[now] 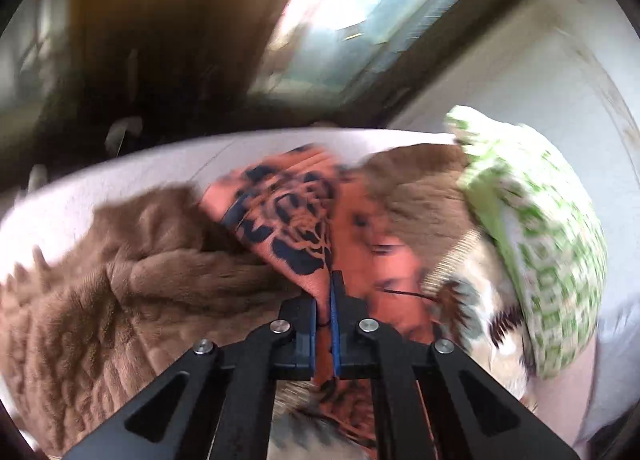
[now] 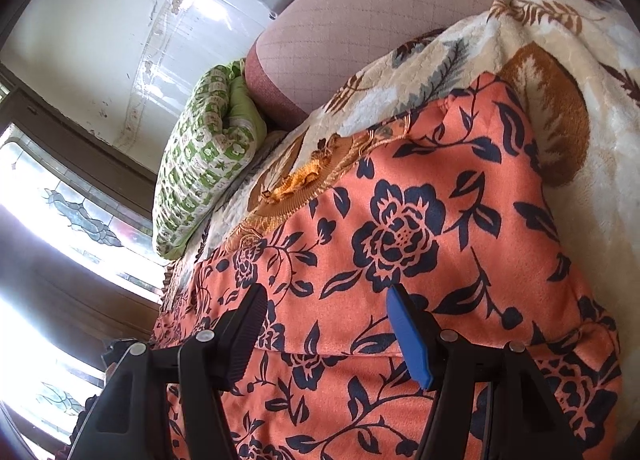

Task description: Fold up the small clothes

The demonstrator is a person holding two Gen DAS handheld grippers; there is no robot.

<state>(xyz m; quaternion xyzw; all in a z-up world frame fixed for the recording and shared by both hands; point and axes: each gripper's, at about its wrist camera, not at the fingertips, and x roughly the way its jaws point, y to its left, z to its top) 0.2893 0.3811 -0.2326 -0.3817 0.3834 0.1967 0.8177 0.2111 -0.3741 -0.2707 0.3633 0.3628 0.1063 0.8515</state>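
The orange garment with dark blue roses lay spread on a bed, over a cream fleece blanket printed with brown and grey leaves. In the right wrist view it filled the near and middle part of the picture, its gathered golden-brown waistband toward the far left edge of the cloth.

The left claw was shut tight, its two blue-edged fingers pressed together on a raised fold of the orange garment. The cloth rose between the pads and ran on past them, away from the camera. That view was smeared with motion blur, so finer detail of the fold could not be told.

The right claw stood partly open just above the near part of the garment. Its black ribbed finger was on the left and its blue finger on the right, with flat printed cloth showing in the gap. Nothing was gripped between them; whether the tips touched the cloth could not be told.

A brown plush blanket lay bunched to the left of the garment in the left wrist view. A green and white patterned pillow sat at the far left of the bed, against a pinkish quilted mattress edge. Behind it was a pale wall, and a window with leaded glass let in bright light at the left.
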